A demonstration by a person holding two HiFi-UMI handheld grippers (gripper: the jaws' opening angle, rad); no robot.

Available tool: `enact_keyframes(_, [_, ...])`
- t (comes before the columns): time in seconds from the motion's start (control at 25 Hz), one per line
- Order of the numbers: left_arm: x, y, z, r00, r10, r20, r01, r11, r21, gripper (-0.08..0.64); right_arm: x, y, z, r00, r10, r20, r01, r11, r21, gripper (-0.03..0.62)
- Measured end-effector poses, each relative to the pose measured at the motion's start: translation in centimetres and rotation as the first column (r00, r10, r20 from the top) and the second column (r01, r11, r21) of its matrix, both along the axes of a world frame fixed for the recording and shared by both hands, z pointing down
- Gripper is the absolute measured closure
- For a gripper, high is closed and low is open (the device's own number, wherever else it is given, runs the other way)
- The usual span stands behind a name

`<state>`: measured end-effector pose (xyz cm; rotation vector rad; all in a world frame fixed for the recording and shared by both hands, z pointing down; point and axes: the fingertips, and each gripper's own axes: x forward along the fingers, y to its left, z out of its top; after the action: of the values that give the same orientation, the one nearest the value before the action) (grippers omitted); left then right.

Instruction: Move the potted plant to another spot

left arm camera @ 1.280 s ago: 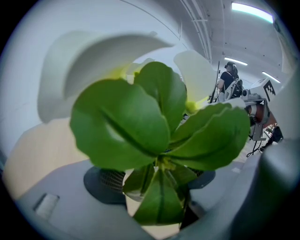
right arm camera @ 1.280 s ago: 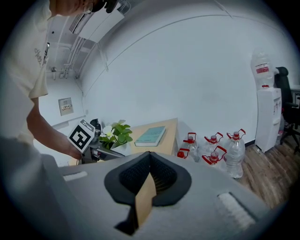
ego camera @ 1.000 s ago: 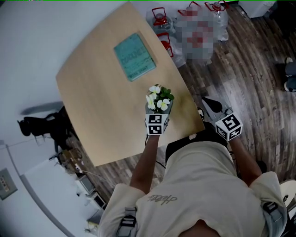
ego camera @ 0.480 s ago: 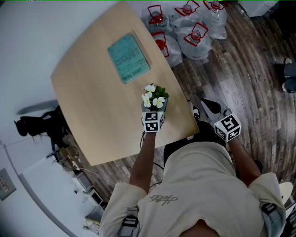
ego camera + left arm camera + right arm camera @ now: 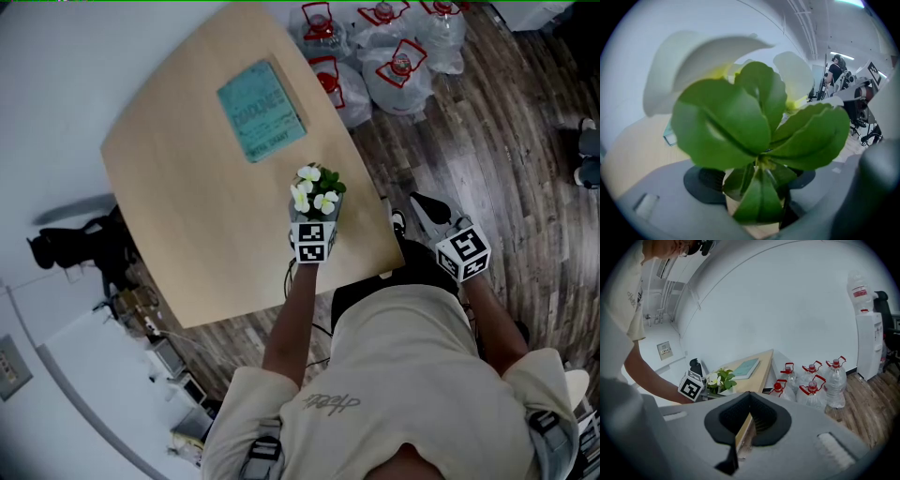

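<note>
While left gripper (image 5: 316,221) clamps it, potted plant (image 5: 317,191) stands upright.

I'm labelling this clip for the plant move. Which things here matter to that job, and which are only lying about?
In the job:
- potted plant
- left tongs, gripping it
- table, where it goes

Lying about:
- teal book on the table
- water bottles beside the table
- right tongs, empty, off the table's edge
</note>
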<state>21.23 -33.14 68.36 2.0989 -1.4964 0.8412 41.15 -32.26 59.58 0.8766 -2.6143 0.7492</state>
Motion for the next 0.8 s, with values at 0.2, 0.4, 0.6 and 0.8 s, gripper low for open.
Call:
enact_keyframes(0.2, [-0.2,-0.3,0.3,1.0,0.008,0.021,-0.008,1.0,0.012,0.204,-0.9,-0.1,-0.2,1.0,0.0,0.011,0.0,1.0,0.002,0.591])
enact_keyframes(0.4, [-0.5,0.4,1.8,1.0,0.016,0.025,-0.015,0.999,-0.046,0.148,-1.5,0.1,-0.9,1.0,0.008,0.016,-0.009,1.0,0.029,0.591])
enact_keyframes(0.6, [-0.9,1.6,1.8,1.0,0.015,0.019,-0.013,0.997,-0.072,0.15,-1.4,0.8,-1.0,1.0,0.013,0.007,-0.013,0.999,0.032,0.591])
enact_keyframes(0.8, [-1.6,2.8,1.6,1.0,0.002,0.001,-0.002,0.997,-0.075,0.153,-2.1,1.6,-1.0,1.0,0.017,0.006,-0.017,1.0,0.025,0.591])
